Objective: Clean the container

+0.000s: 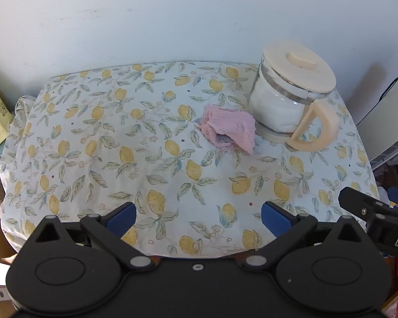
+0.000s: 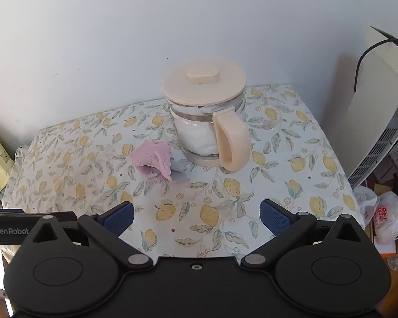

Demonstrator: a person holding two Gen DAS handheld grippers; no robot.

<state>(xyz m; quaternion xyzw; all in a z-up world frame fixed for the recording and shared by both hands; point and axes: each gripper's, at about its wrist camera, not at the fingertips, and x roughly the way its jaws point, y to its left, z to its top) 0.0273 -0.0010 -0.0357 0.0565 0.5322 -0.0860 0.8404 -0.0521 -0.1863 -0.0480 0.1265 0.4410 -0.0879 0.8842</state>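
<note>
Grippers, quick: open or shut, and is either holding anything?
Left gripper: open, holding nothing, over the table's near edge.
Right gripper: open, holding nothing, facing the jug.

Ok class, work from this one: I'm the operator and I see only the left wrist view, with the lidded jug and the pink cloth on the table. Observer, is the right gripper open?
Observer: Yes. In the right wrist view the right gripper has its fingers spread wide, with nothing between them.
Operator: How does the jug's handle face it?
Observer: The jug turns its handle toward that camera, a little right of centre.
Operator: Anything beside the table on that side?
Observer: A white plastic bag with red print lies low down, off the right edge of the table.
</note>
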